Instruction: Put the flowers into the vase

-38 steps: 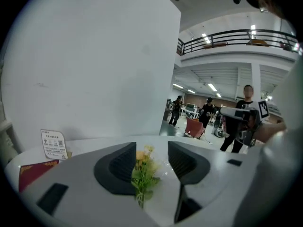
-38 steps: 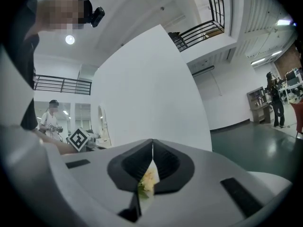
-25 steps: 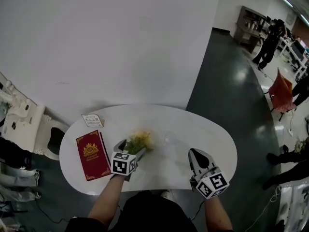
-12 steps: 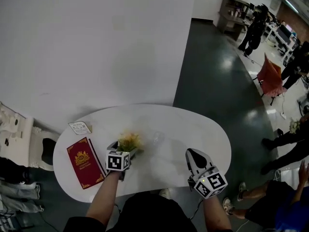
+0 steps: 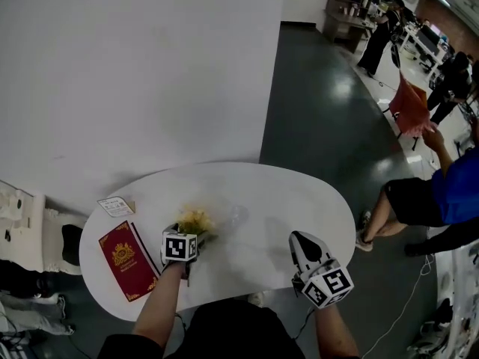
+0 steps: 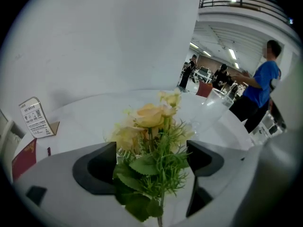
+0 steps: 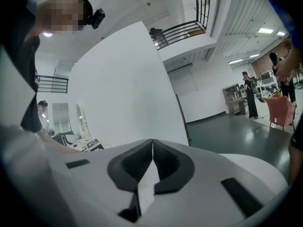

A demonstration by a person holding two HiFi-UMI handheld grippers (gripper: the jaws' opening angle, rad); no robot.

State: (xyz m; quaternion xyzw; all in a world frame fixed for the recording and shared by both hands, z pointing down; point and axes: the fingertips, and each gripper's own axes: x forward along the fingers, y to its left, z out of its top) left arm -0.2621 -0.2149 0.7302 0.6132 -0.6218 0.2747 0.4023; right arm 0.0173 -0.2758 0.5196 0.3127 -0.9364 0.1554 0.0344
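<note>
Barely started: the flowers (image 6: 150,122) sat on the table (image 5: 299,200), just left of the vase (image 6: 220,105), not in it. The left gripper (image 6: 151,162) had its jaws just opening wide around them, not squeezing. The right gripper (image 7: 152,150) had jaws shut, empty.

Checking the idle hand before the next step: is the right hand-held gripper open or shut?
Shut. The right hand-held gripper shows its jaws meeting at the tips, with nothing between them.
</note>
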